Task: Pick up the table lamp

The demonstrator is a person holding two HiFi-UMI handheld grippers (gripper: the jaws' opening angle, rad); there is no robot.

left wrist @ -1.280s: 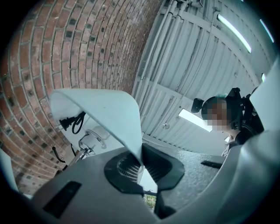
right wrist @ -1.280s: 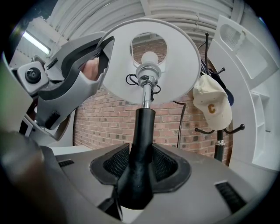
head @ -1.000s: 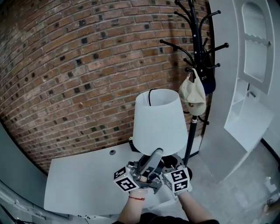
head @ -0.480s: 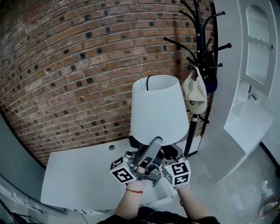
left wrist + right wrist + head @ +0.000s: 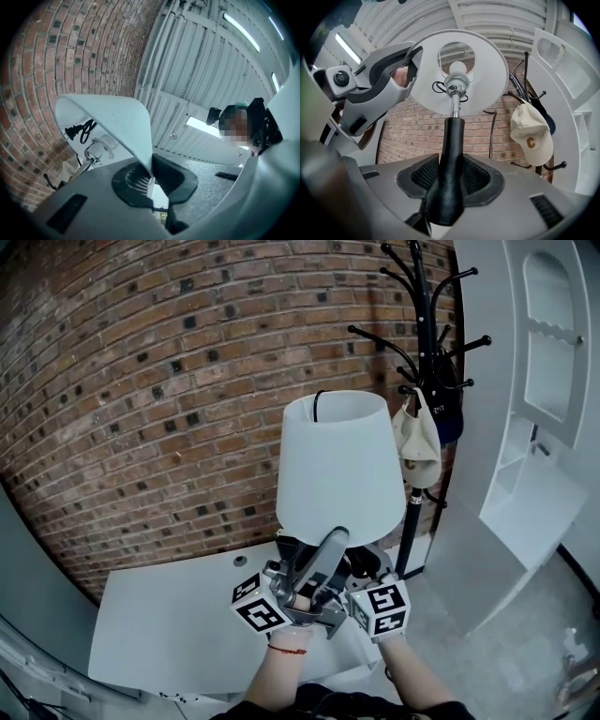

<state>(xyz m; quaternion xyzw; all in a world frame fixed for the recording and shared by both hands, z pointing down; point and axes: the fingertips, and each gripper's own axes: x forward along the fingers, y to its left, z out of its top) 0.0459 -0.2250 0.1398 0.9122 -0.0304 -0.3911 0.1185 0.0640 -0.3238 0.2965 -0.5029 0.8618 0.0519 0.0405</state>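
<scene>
At the bottom centre of the head view, the two marker cubes sit side by side just above the person's wrists. The left hand-held gripper has its jaws pinched narrow on the lower rim of the shade. In the left gripper view the thin white edge runs down between the two dark pads. The right hand-held gripper, just beside it, is closed on the black stem of the table lamp, and the stem stands upright between its ribbed pads.

The lamp rises in the middle of the head view, straight above both tools, with the white shade widening downward. Its base is hidden behind the grippers, so I cannot tell whether it touches the bench. In the right gripper view, a chrome socket and a round bulb top the stem inside the shade. A black cord with a plug hangs coiled there.

The white bench spreads across the lower left of the head view, under and behind the hands. Beyond it a red brick wall fills the left and upper frame. At upper right stands a black coat rack with a beige cap hung on it, near the shade. A white cabinet takes up the far right edge.
</scene>
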